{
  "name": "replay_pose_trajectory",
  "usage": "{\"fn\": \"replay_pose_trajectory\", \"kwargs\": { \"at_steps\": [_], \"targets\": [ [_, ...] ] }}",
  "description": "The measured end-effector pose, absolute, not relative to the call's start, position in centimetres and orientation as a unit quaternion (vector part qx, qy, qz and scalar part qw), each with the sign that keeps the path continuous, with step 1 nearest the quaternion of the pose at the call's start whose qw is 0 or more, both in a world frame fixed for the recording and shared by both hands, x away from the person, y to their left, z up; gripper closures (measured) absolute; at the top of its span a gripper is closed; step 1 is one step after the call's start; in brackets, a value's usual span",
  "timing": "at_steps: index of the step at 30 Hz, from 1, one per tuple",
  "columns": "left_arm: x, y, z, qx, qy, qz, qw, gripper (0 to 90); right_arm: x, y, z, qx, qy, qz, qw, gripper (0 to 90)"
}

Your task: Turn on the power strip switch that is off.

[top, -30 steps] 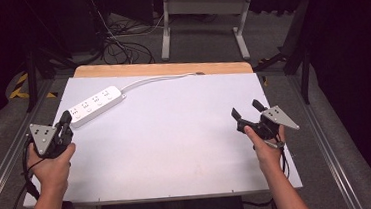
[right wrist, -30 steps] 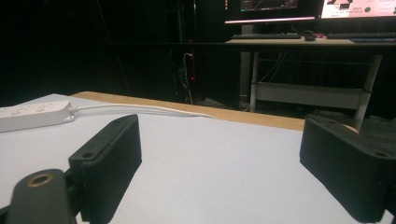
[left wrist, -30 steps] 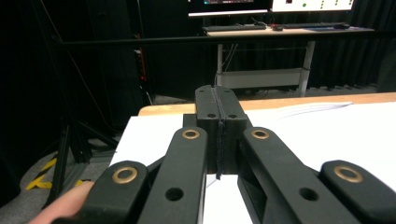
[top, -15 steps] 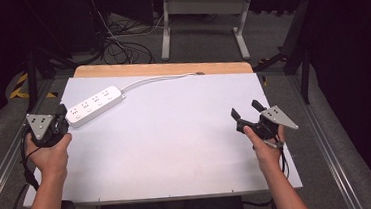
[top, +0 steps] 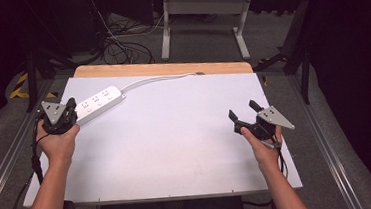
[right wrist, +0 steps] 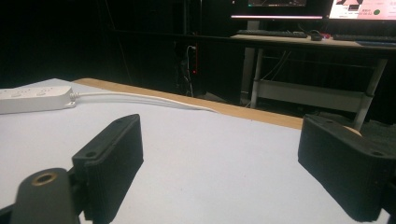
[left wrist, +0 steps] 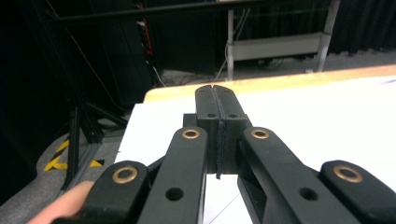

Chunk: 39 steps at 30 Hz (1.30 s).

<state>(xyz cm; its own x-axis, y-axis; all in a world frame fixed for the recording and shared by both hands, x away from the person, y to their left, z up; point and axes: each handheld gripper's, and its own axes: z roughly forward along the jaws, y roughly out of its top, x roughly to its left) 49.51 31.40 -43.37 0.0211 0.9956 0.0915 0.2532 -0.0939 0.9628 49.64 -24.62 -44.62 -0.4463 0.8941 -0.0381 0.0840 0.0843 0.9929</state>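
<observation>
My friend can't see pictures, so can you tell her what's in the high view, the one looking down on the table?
A person sits at a white table holding a black tool in each hand. The left tool, jaws shut, sits right by a white power strip near the table's far left corner, while the right tool is open above bare table. The strip's white cable runs along the far edge.

power strip (right wrist: 32, 99) cut off at left edge — cable (top: 159, 78) end unclear

Left tool (top: 68, 107): black body, grey three-cornered plate on top, brass-ringed pivots, black cable trailing. Right tool (top: 243, 111): same black build, grey plate, ribbed pads (right wrist: 116, 165). Forearms bare, no sleeves.
</observation>
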Motion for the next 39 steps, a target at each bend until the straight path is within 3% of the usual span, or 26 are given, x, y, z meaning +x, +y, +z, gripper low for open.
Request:
{"fn": "replay_pose_trajectory", "kwargs": {
  "at_steps": [14, 29, 39],
  "targets": [
    [52.5, 30.8, -43.9, 0.632, 0.536, 0.428, 0.361, 90.0, 49.7, -24.6, -44.7, 0.385, 0.643, 0.554, 0.362, 14.9],
    [55.9, 31.4, -45.4, 0.679, 0.574, 0.337, 0.31, 90.0, 49.7, -24.3, -44.7, 0.384, 0.646, 0.55, 0.364, 15.3],
    [56.7, 32.1, -46.1, 0.682, 0.595, 0.312, 0.288, 90.0, 49.8, -24.2, -44.7, 0.379, 0.65, 0.548, 0.366, 15.6]
  ]
}}
